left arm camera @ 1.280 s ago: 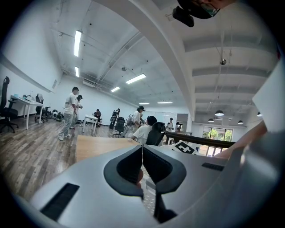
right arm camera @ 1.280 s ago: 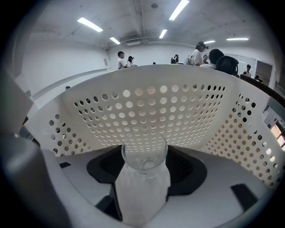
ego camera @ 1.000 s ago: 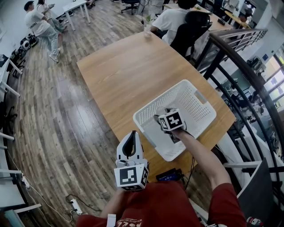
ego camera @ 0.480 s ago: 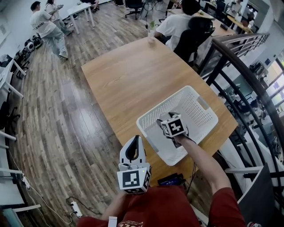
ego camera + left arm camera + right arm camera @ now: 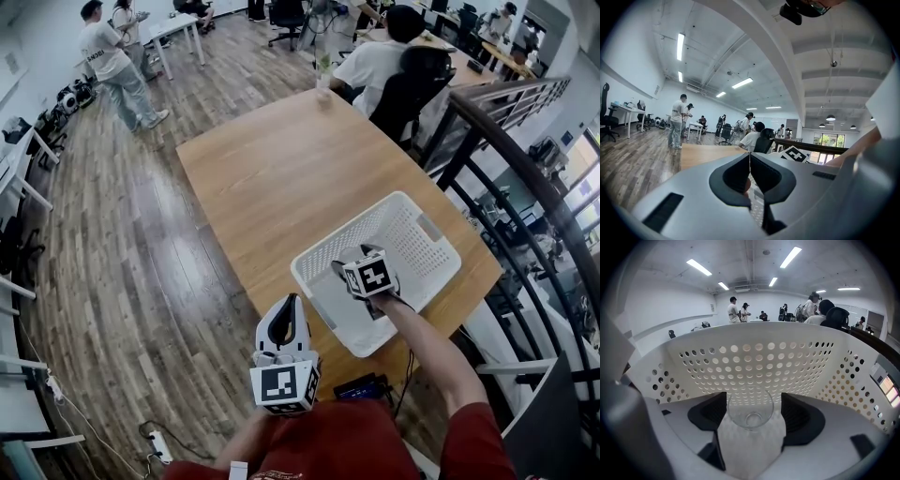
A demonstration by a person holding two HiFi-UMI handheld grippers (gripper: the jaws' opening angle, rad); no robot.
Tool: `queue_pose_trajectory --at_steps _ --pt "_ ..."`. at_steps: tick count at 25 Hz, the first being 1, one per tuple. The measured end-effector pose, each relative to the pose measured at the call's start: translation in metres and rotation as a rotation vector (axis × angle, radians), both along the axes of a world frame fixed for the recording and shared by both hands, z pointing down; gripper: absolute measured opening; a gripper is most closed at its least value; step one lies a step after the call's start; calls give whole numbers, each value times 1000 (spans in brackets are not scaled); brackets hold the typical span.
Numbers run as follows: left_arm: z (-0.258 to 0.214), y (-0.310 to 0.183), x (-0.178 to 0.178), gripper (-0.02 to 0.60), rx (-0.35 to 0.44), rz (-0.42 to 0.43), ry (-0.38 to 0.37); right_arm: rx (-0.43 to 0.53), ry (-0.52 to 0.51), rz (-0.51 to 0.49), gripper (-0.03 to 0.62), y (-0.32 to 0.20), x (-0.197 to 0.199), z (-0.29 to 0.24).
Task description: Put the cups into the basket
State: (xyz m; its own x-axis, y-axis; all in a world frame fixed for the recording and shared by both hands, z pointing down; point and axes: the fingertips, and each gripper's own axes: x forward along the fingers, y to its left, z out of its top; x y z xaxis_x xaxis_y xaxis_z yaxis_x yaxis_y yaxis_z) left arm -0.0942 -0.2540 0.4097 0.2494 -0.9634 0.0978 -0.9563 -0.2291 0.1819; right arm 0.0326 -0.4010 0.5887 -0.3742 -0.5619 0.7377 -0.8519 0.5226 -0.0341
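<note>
A white perforated basket (image 5: 347, 232) stands on the wooden table near its right front corner. My right gripper (image 5: 349, 267) reaches down inside it. In the right gripper view a clear glass cup (image 5: 750, 411) lies on the basket floor between the dark pads (image 5: 799, 416), mouth toward the camera. The jaws are opening and a gap shows on each side of the cup. The basket wall (image 5: 754, 359) rises just beyond. My left gripper (image 5: 291, 302) hangs off the table's front edge, shut and empty, its tips meeting (image 5: 750, 157).
A tall clear glass (image 5: 323, 67) stands at the table's far edge. A person sits in a black chair (image 5: 408, 80) just behind it. A dark railing (image 5: 487, 159) runs along the right. Other people stand at the far left. A power strip (image 5: 157, 433) lies on the floor.
The head view has drifted a little, so table and basket sit slightly lower right. Both grippers keep about the same places; the right one stays inside the basket.
</note>
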Motion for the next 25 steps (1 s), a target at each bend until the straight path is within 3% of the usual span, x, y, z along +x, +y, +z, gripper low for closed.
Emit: queue_pose_trajectory --at_steps 8,16,25 --pt "3 -2 0 8 -7 2 0 -22 -34 20 354 0 2 -9" --pt "0 -3 2 8 -4 11 -1 41 -33 28 354 0 3 -22" --pt "0 -3 2 8 -1 10 0 65 -138 74 354 1 3 -44"
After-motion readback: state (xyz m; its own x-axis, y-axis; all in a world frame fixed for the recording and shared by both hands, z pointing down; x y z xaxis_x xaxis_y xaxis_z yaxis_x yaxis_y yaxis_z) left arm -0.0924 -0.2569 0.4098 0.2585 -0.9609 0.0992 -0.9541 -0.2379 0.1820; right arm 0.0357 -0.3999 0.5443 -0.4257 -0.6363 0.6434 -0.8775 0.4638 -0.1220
